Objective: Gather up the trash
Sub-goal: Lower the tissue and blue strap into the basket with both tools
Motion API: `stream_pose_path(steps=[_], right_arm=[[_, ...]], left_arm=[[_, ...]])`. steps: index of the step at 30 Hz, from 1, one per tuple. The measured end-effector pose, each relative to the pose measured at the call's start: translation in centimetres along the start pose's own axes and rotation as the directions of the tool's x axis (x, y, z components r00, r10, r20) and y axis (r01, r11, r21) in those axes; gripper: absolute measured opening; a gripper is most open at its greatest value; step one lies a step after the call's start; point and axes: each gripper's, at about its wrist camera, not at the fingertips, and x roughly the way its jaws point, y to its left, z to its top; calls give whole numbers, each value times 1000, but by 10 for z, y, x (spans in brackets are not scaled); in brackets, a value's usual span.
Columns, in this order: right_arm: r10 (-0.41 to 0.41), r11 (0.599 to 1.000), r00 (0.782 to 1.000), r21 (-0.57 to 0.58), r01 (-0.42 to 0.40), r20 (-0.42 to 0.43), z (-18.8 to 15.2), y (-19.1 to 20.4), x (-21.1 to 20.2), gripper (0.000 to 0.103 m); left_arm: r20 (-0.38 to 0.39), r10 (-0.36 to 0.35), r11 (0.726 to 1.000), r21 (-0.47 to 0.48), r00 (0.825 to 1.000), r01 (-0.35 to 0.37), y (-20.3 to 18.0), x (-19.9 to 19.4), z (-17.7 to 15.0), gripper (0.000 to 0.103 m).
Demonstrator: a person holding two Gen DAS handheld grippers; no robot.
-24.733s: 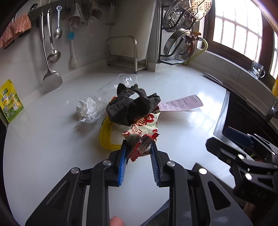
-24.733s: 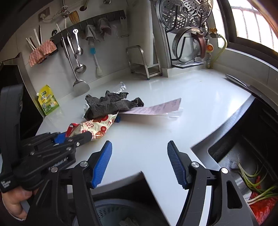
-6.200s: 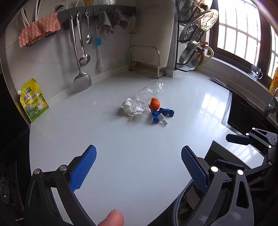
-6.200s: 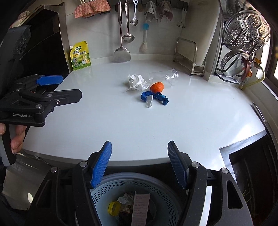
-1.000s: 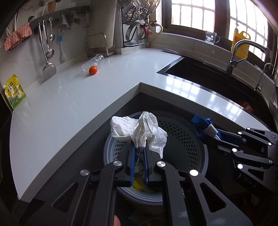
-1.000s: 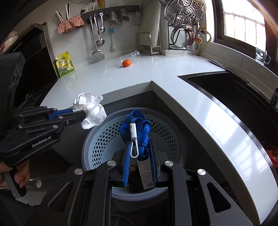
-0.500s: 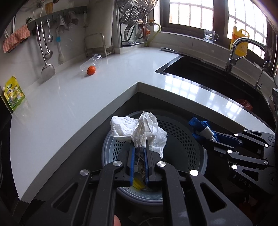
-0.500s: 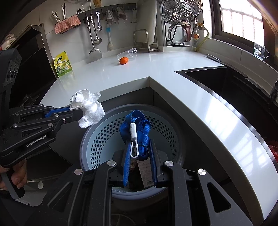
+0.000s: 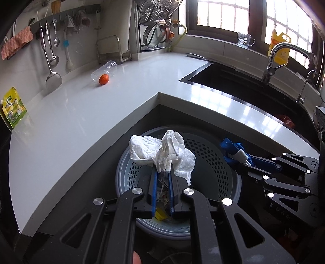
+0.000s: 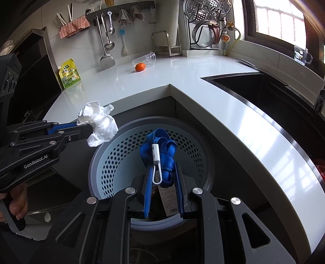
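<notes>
A crumpled white tissue is being pinched between the narrowly set fingers of the left gripper and is being held above the near-left part of the perforated pale-blue bin, which is standing in the dark recess below the tabletop. A bundled blue strap with a white clip is being gripped between the fingers of the right gripper and is being held over the middle of the same bin, with a paper tag hanging just below it. Inside the bin, a yellow item and scraps of paper are being partly hidden by the fingers.

On the far part of the white tabletop, an orange fruit is lying against the mouth of a clear plastic cup that is tipped on its side. A green and yellow pouch is being leaned against the wall at the far left. Ladles and a spatula are being hung from a wall rail behind. To the right, a dark sink is being overlooked by a steel tap.
</notes>
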Motion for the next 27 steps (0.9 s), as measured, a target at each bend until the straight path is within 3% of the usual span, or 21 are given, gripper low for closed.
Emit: stream_pose_path(steps=[27], right_arm=[[19,1000,998,-3,-19,-57,4,-7,32,21]], left_arm=[[-61,-13,1000,1,998,13,-4,31,3,14]])
